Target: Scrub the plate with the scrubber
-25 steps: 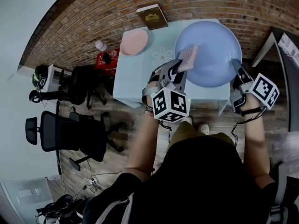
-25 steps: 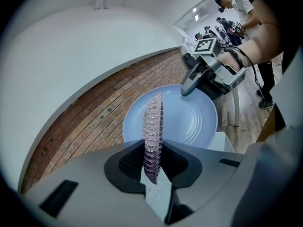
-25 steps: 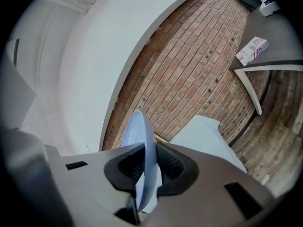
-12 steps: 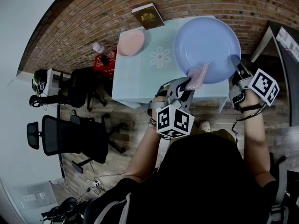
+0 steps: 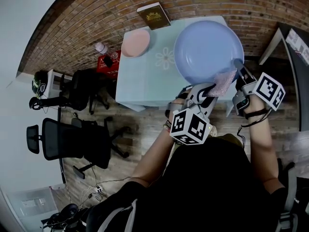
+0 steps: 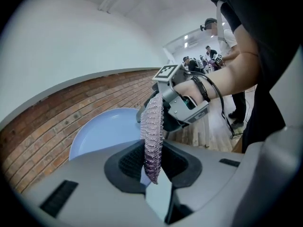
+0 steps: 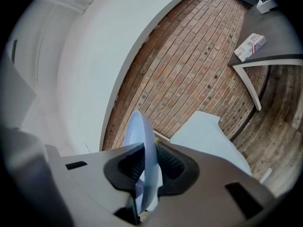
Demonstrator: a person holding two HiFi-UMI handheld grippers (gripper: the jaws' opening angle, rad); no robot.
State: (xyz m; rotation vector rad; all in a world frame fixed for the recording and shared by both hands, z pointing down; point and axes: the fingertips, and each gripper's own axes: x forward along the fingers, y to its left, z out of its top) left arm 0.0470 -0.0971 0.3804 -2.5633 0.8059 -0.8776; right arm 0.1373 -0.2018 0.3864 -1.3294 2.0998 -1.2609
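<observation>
A big pale-blue plate [image 5: 205,47] hangs tilted over the light-blue table [image 5: 142,83]. My right gripper [image 5: 238,66] is shut on its right rim, and the rim [image 7: 144,145] runs edge-on between the pads. Those jaws have just been opening a little, with the rim still between them. My left gripper [image 5: 214,89] is shut on a pinkish-purple mesh scrubber [image 5: 223,83], which stands upright between its jaws [image 6: 152,131]. The scrubber sits at the plate's near right edge, close beside the right gripper [image 6: 182,100]. The plate's face [image 6: 104,131] lies just behind the scrubber.
A small pink plate [image 5: 136,43] and a brown book [image 5: 153,15] lie at the table's far left. A bottle [image 5: 102,47] and black office chairs [image 5: 72,139] stand on the wooden floor to the left. A brick wall [image 5: 227,1] is behind. A dark table [image 7: 279,37] bears a box.
My left gripper has carried the scrubber from the plate's middle down and right to its near right rim, next to the right gripper. The plate has shifted slightly left.
</observation>
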